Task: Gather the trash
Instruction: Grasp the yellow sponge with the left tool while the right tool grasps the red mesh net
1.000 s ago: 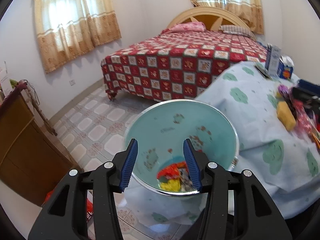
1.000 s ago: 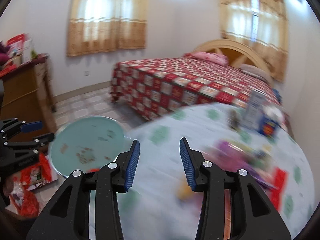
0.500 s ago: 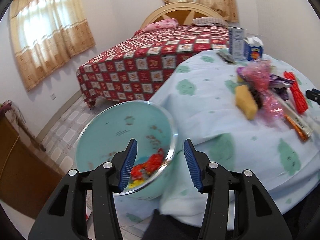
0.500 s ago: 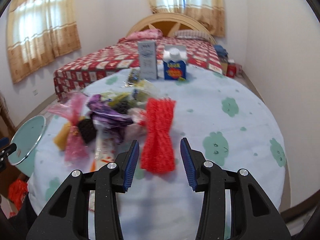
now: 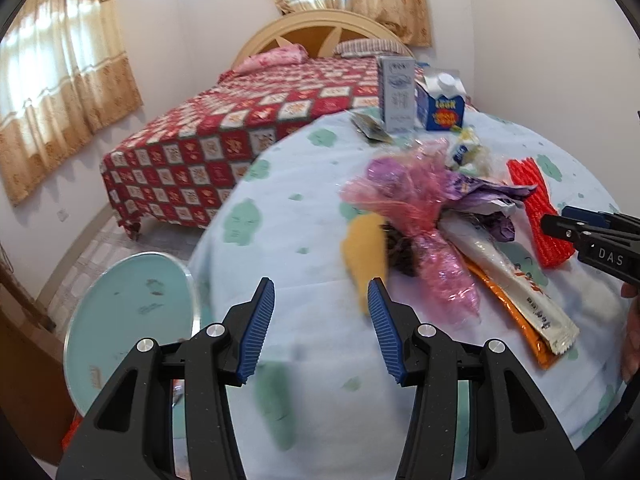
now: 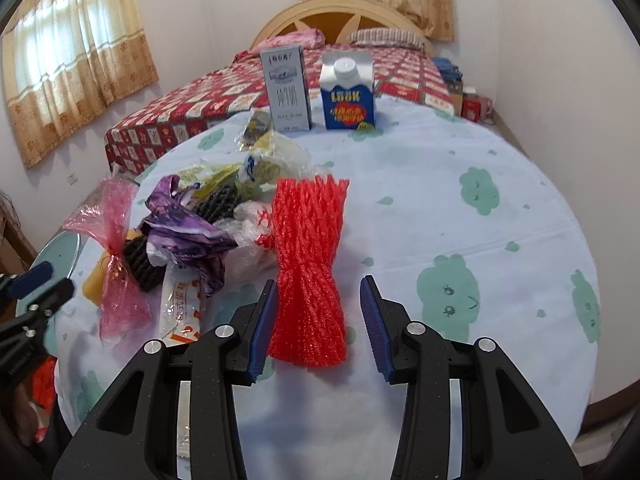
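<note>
We have most trash left on the table [image 6: 460,240]; right hand-held gripper [image 6: 318,324] straddles the red net [image 6: 308,256] unclamped, its jaws just narrowing; left hand-held gripper [image 5: 320,328] gapes empty.

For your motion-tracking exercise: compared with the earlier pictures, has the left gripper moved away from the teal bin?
Yes. The left gripper has swung right, off the teal bin, which now sits at lower left, and over the round table toward the yellow sponge.
</note>
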`<action>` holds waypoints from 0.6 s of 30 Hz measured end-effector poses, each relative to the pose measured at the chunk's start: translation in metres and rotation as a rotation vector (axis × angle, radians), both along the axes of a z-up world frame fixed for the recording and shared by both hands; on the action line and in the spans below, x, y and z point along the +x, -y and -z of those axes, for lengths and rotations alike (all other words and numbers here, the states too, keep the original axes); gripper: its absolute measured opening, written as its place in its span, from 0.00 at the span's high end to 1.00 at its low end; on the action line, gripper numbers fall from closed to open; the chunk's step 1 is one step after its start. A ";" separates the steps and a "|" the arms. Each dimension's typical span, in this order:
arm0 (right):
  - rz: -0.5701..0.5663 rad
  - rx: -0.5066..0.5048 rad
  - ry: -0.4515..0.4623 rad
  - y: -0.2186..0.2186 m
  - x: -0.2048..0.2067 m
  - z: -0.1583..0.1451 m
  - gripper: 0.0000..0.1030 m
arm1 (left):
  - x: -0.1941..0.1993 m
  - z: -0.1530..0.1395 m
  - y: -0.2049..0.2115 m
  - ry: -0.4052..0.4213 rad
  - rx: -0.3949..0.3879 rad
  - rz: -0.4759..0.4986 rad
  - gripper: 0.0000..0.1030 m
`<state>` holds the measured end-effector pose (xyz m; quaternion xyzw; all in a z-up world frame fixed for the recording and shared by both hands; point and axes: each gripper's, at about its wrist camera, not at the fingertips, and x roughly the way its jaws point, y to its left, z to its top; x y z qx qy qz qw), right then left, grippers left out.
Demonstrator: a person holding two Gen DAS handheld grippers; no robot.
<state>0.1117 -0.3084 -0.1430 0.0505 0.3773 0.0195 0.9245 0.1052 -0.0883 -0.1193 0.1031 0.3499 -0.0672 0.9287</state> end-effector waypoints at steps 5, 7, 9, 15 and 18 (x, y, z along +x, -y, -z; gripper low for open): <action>-0.044 0.007 -0.018 -0.003 0.003 0.001 0.84 | 0.007 0.007 0.011 -0.018 0.005 0.019 0.53; -0.053 0.005 -0.007 -0.003 -0.001 0.000 0.87 | 0.011 0.010 0.014 -0.026 0.012 0.022 0.53; -0.052 0.008 0.009 -0.003 -0.006 -0.002 0.88 | 0.015 0.014 0.015 -0.041 0.016 0.023 0.56; -0.023 0.028 0.061 0.006 -0.022 -0.009 0.88 | 0.017 0.015 0.013 -0.061 0.011 0.050 0.87; -0.008 0.044 0.091 0.009 -0.030 -0.014 0.88 | 0.012 0.007 0.003 -0.058 -0.007 0.051 0.88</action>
